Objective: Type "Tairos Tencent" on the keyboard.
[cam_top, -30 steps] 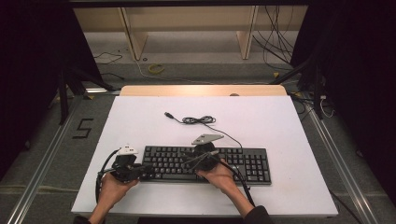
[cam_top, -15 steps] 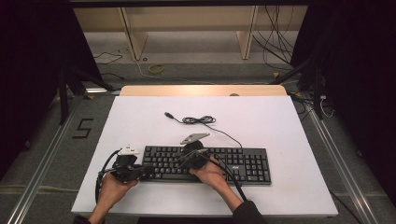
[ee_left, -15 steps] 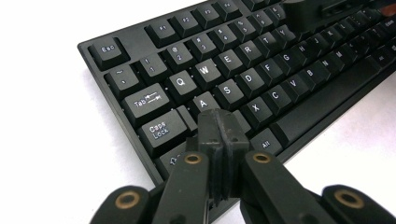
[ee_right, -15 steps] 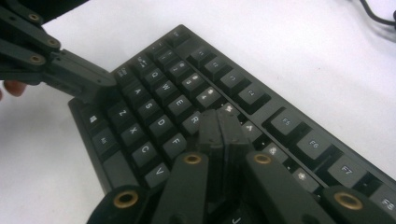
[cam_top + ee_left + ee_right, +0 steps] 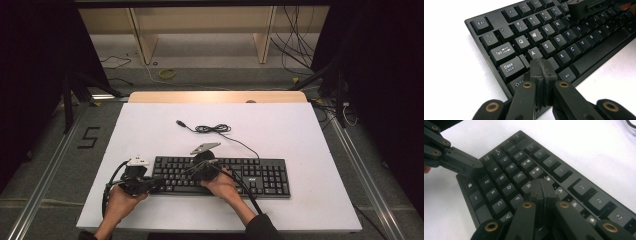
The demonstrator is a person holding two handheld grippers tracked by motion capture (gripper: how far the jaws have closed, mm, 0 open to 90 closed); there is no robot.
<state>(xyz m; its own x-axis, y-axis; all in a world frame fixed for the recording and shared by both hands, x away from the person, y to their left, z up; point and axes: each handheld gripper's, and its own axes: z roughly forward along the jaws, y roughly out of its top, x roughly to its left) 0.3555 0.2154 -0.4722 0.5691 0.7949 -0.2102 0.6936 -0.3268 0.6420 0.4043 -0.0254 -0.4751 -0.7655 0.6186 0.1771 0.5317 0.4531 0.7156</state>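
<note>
Black keyboard [image 5: 222, 175] flat on white desk [image 5: 300, 135], at 6 o'clock of desk centre, long side parallel to near edge. Left gripper [image 5: 541, 68] at keyboard's 9 o'clock end, jaws pressed together, nothing between, tips over the key just below A, near Caps Lock [image 5: 509, 68]. Right gripper [image 5: 542, 190] over upper-left key block, jaws also fully closed and empty, tips by R/T row. Left hand [image 5: 120, 200] and right hand [image 5: 222, 185] gripping from 6 o'clock. Keyboard cable [image 5: 212, 129] coiled loose at 12 o'clock of keyboard, plug end lying on desk.
</note>
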